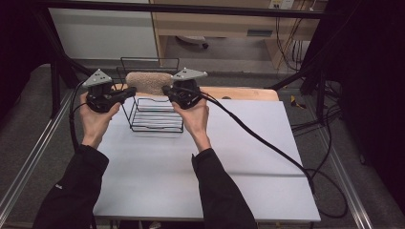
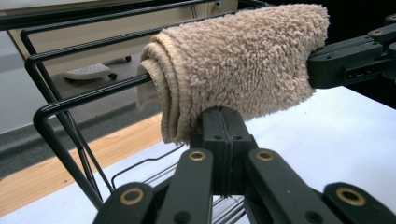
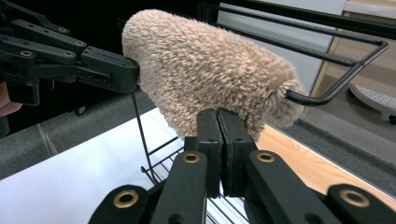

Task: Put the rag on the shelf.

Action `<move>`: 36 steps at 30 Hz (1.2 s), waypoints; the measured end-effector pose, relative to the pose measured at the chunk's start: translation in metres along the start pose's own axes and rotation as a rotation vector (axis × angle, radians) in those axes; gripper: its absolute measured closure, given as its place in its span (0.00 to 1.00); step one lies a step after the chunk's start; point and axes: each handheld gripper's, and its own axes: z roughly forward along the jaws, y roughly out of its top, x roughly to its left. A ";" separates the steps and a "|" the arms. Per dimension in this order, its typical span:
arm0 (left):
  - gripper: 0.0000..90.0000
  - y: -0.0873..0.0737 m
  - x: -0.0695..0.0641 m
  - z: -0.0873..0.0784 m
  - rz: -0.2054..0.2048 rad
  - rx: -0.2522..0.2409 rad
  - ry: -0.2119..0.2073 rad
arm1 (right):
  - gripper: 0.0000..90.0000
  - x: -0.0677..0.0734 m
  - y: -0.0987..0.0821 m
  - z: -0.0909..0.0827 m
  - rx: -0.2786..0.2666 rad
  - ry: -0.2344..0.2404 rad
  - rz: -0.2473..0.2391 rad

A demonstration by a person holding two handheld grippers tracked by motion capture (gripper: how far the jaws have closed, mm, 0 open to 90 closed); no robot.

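High view: a beige towel (image 1: 149, 82), folded, hangs over the top bar of a black wire rack (image 1: 155, 114) at upper centre, its long axis running left–right. The left gripper (image 1: 128, 93) and right gripper (image 1: 167, 90) flank it, each at one end, about equally near; whether the jaws pinch cloth is hard to make out here.

Left gripper view: the left gripper's jaws stand closed under the towel's (image 2: 238, 65) folded end, at centre frame; a pinched fold cannot be confirmed.

Right gripper view: the right gripper's (image 3: 218, 126) jaws meet likewise below the towel's other end; the rack bar is hidden inside the fold.
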 end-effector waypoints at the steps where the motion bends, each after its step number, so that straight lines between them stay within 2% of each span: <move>1: 0.99 0.000 0.000 0.000 0.000 0.001 0.000 | 0.97 0.000 0.000 0.000 -0.003 0.004 -0.003; 10: 0.94 0.000 -0.006 -0.010 0.011 0.004 -0.015 | 0.87 0.003 0.005 -0.018 -0.032 0.047 -0.012; 15: 0.82 -0.001 -0.011 -0.016 0.015 0.017 -0.015 | 0.79 0.003 0.008 -0.035 -0.039 0.062 -0.014; 19: 0.71 -0.006 -0.014 -0.021 0.011 0.035 -0.015 | 0.70 0.000 0.005 -0.048 -0.023 0.068 -0.010; 23: 0.60 -0.013 -0.018 -0.023 0.014 0.053 -0.011 | 0.60 -0.005 -0.003 -0.062 -0.004 0.066 -0.009; 28: 0.47 -0.031 -0.025 -0.024 0.027 0.073 -0.012 | 0.47 -0.012 -0.015 -0.080 0.015 0.068 0.013; 31: 0.39 -0.038 -0.028 -0.025 0.023 0.079 -0.017 | 0.38 -0.019 -0.026 -0.091 0.039 0.049 0.018; 32: 0.36 -0.045 -0.031 -0.025 0.025 0.090 -0.020 | 0.35 -0.021 -0.031 -0.094 0.046 0.041 0.017; 36: 0.24 -0.059 -0.038 -0.026 0.038 0.114 -0.010 | 0.25 -0.032 -0.049 -0.108 0.066 0.032 0.034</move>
